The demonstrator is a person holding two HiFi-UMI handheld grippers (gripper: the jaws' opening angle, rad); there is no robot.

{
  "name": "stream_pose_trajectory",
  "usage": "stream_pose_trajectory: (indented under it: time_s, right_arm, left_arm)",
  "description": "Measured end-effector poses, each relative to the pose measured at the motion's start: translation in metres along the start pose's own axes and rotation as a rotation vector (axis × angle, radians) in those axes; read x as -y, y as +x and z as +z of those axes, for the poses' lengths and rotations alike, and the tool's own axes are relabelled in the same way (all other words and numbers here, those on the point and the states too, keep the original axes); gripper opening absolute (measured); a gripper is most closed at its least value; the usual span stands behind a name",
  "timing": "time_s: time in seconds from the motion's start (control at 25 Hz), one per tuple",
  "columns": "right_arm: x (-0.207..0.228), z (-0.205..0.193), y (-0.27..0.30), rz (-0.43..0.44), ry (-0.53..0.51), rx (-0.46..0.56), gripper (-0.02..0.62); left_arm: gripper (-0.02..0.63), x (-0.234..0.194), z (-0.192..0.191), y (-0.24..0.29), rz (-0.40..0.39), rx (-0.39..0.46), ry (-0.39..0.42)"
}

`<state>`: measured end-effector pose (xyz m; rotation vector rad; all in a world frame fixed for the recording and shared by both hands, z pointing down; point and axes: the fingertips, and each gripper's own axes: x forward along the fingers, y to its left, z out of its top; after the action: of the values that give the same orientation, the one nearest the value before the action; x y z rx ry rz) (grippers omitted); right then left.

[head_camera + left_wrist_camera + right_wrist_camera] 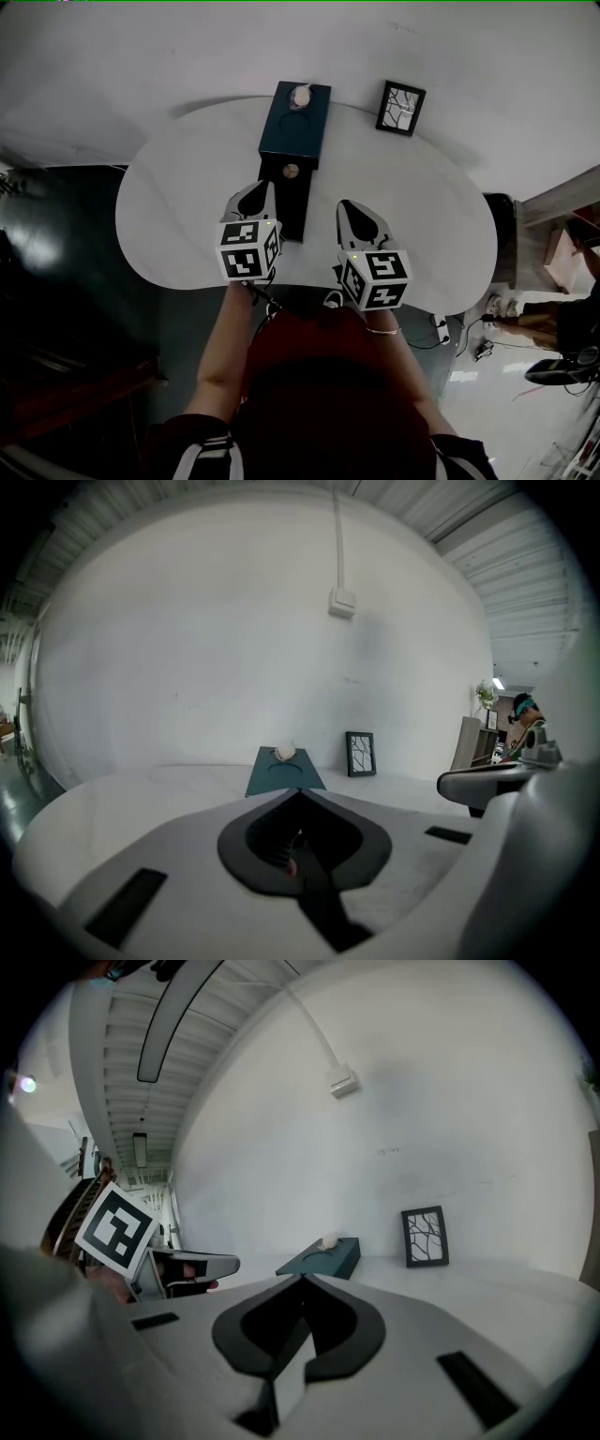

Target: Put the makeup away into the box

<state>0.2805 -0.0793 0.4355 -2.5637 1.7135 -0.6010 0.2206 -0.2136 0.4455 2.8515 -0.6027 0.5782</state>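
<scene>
Table (178,202) carries the box (295,127), pale makeup (301,96) on its far end, only the head view catching a round piece (292,171) on the black tray (292,214); left gripper (259,187) and right gripper (351,206) both pinched shut, nothing clearly held.

White rounded table (169,216) against plain white wall (187,649); framed picture (401,108) leaning there; dark glossy floor (56,281) alongside.

Left gripper (254,192) and right gripper (352,208) are held side by side, near each other, both pointing forward and slightly down. Both sets of fingers are closed, tips meeting. Left forearm (223,361) and right forearm (398,349) are bare and stretched forward.
</scene>
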Motion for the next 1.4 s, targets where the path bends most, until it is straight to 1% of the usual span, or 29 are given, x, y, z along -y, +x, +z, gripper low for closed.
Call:
stream_pose_trajectory:
  time_s: [0.48,0.72,1.08,1.24,1.4]
  right_arm:
    - [-0.04,0.004,-0.007,0.026,-0.027,0.035,0.014]
    - [-0.056,0.003,-0.014,0.016,-0.063,0.04,0.014]
    - [-0.069,0.002,-0.019,0.014,-0.075,0.05,0.014]
    - [-0.071,0.002,-0.019,0.008,-0.076,0.058,0.014]
    - [-0.07,0.002,-0.019,-0.003,-0.063,0.063,0.014]
  left_arm:
    - [0.021,-0.006,-0.003,-0.043,-0.034,0.033,-0.008]
    - [0.021,-0.008,-0.009,-0.062,-0.057,0.045,-0.009]
    - [0.021,-0.007,-0.008,-0.079,-0.088,0.066,0.004]
    - [0.021,-0.008,-0.008,-0.082,-0.097,0.074,0.024]
    - [0.021,-0.011,-0.007,-0.085,-0.1,0.08,0.025]
